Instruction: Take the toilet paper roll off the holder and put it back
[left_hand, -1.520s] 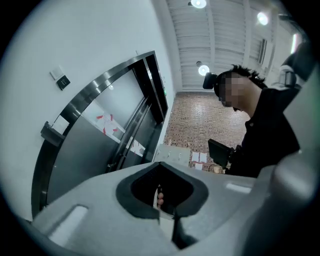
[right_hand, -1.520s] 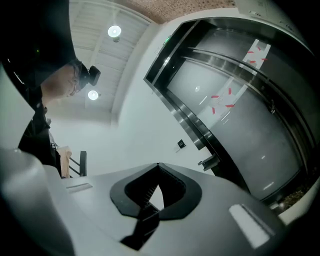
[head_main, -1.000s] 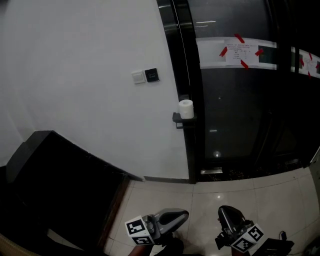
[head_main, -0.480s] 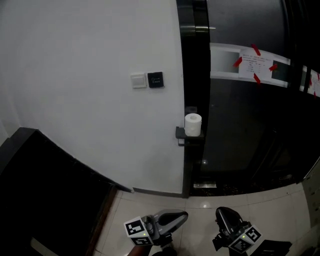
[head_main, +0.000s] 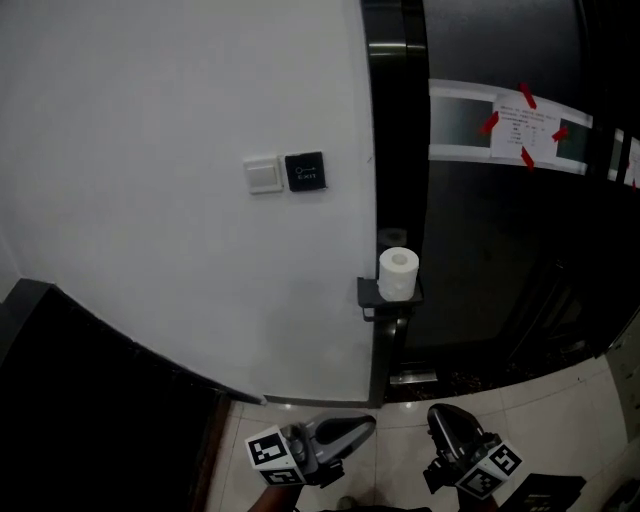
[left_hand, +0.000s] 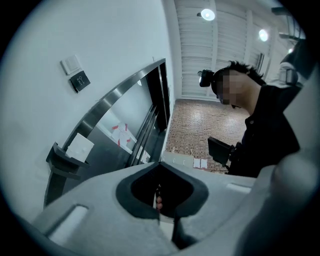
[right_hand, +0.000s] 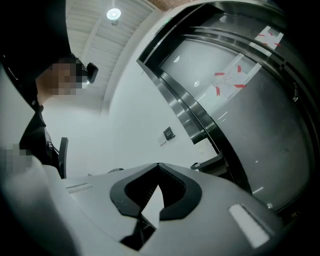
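A white toilet paper roll stands upright on a small black holder fixed where the white wall meets the black door frame. Both grippers are low in the head view, well short of the roll and below it. My left gripper is shut and holds nothing. My right gripper is shut and empty too. In the left gripper view the roll sits on the holder at the far left, beyond the closed tips. The right gripper view shows the holder past its closed tips; the roll is not clear there.
A white switch and a black panel are on the wall above and left of the roll. The dark glass door carries a notice taped with red tape. Black furniture fills the lower left. Pale floor tiles lie below.
The wall, switches, roll and holder have grown larger in the head view, and the roll has shifted lower and to the right. Both grippers stay shut at the bottom of the frame.
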